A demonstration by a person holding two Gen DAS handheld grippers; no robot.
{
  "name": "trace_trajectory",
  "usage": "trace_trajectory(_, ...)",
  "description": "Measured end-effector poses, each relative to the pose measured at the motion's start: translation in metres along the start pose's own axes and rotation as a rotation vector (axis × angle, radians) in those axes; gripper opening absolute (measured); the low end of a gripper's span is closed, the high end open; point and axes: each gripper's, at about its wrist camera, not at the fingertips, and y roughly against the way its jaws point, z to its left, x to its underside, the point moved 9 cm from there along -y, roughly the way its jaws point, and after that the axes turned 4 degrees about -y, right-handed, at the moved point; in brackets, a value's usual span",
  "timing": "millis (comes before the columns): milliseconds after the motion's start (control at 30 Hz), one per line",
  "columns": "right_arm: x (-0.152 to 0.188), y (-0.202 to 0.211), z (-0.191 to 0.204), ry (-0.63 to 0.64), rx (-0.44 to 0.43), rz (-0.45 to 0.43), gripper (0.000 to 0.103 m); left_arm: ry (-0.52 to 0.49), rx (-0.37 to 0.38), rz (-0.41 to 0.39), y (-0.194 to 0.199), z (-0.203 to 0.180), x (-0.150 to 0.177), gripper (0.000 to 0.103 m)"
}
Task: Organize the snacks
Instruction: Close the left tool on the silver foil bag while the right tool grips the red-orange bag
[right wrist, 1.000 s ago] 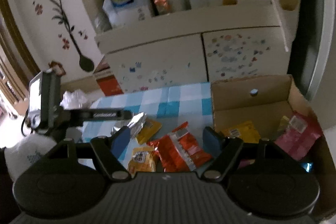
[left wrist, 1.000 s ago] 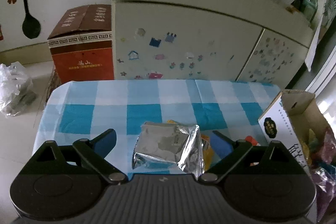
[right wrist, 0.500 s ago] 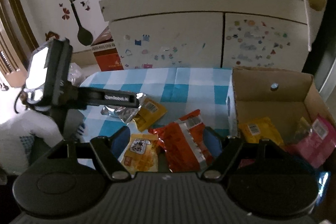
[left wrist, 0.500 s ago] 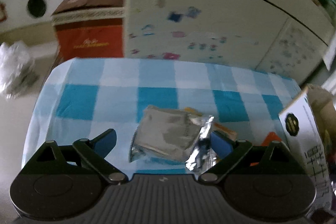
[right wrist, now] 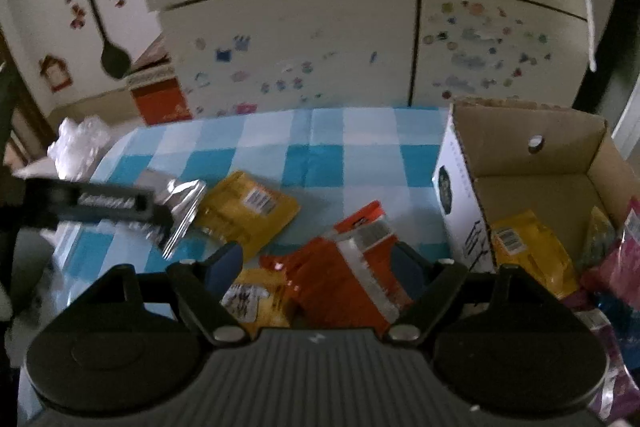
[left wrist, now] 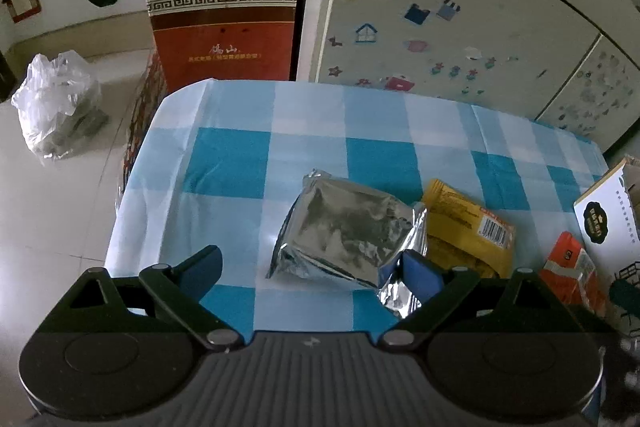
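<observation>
A silver foil packet (left wrist: pixel 344 231) lies on the blue-checked tablecloth (left wrist: pixel 236 155) between the wide-apart fingers of my left gripper (left wrist: pixel 310 269), which is open; its right finger (left wrist: pixel 420 273) is at the packet's crimped end. Beside it lie a yellow packet (left wrist: pixel 464 227) and an orange packet (left wrist: pixel 572 271). In the right wrist view my right gripper (right wrist: pixel 316 267) hangs over the orange packet (right wrist: pixel 344 267), its jaws opening with the packet between them, not pressed. A small yellow packet (right wrist: pixel 252 301) lies under its left finger. An open cardboard box (right wrist: pixel 532 163) at the right holds yellow (right wrist: pixel 528 251) and pink (right wrist: pixel 616 263) packets.
A white cabinet with stickers (left wrist: pixel 440 27) stands behind the table. A red-brown carton (left wrist: pixel 224 27) and a plastic bag (left wrist: pixel 56 107) sit on the floor at the left, past the table's left edge. The left tool's black body (right wrist: pixel 92 205) reaches in over the silver packet (right wrist: pixel 180 195).
Both grippers have come down closer to the table. The left one has closed in on the silver packet. The right one has sunk over the orange packet and its fingers have spread wider.
</observation>
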Motion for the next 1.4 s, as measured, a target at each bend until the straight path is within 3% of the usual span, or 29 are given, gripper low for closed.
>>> trace_trajectory(233, 0.001, -0.016, -0.017, -0.070, 0.042, 0.017, 0.087, -0.017, 0.016, -0.012, 0.005, -0.006, 0.000, 0.098)
trace_trajectory(367, 0.006, -0.016, -0.005, -0.041, -0.008, 0.054, 0.093, -0.055, 0.006, -0.032, 0.009, -0.010, -0.002, 0.098)
trace_trajectory(633, 0.023, -0.002, 0.037, -0.057, -0.274, 0.216, 0.091, -0.034, 0.004, -0.033, 0.008, -0.002, -0.004, 0.098)
trace_trajectory(700, 0.017, 0.003, 0.034, -0.017, -0.233, 0.172, 0.091, -0.018, 0.000, -0.036, 0.008, 0.002, -0.006, 0.098)
trace_trajectory(867, 0.002, -0.006, -0.004, -0.005, 0.006, 0.046, 0.091, -0.009, 0.005, -0.033, 0.006, -0.001, -0.007, 0.098)
trace_trajectory(1100, 0.009, -0.024, -0.004, 0.006, 0.100, 0.030, 0.096, -0.024, 0.009, -0.032, 0.006, -0.007, -0.005, 0.098)
trace_trajectory(1300, 0.020, -0.027, 0.009, 0.038, 0.051, 0.105, 0.101, -0.024, -0.016, -0.013, 0.001, -0.001, -0.001, 0.098)
trace_trajectory(1400, 0.025, -0.024, 0.016, -0.060, -0.065, 0.164, 0.102, -0.019, -0.012, -0.011, 0.001, 0.001, -0.001, 0.098)
